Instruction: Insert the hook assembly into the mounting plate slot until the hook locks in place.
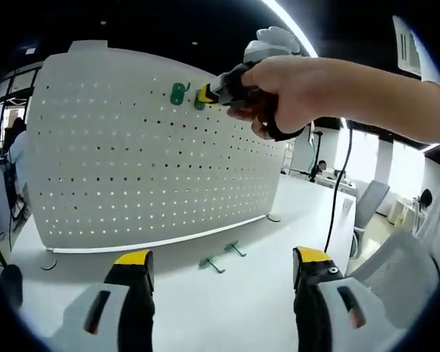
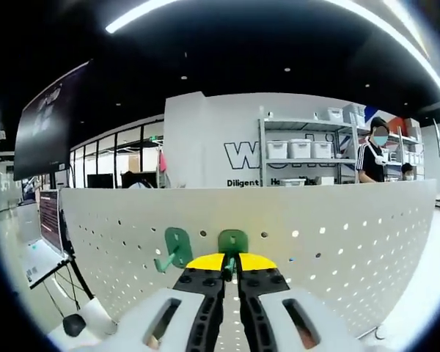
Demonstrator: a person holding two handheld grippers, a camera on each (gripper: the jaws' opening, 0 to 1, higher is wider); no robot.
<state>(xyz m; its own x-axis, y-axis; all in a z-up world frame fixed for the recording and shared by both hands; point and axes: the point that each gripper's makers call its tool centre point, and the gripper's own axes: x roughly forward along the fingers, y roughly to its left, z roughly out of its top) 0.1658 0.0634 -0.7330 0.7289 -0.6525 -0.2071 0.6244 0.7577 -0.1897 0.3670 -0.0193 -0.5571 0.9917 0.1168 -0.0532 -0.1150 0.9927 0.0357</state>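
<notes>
A white pegboard mounting plate [image 1: 132, 154] stands upright on the table. One green hook [image 1: 178, 93] hangs near its top edge. Beside it my right gripper [image 1: 205, 95], held by a person's hand [image 1: 279, 92], presses a second green hook [image 1: 199, 103] against the board. In the right gripper view the mounted hook [image 2: 173, 249] sits left of the held hook [image 2: 232, 244], and my right gripper [image 2: 232, 265] is shut on the held hook's stem. My left gripper [image 1: 224, 260] stands open low over the table, nothing between its fingers.
Two more green hooks [image 1: 211, 264] [image 1: 235, 249] lie on the white table [image 1: 227, 308] in front of the board. A black cable [image 1: 339, 191] hangs from the right hand. Shelves with bins [image 2: 301, 150] and a person [image 2: 372, 158] stand behind the board.
</notes>
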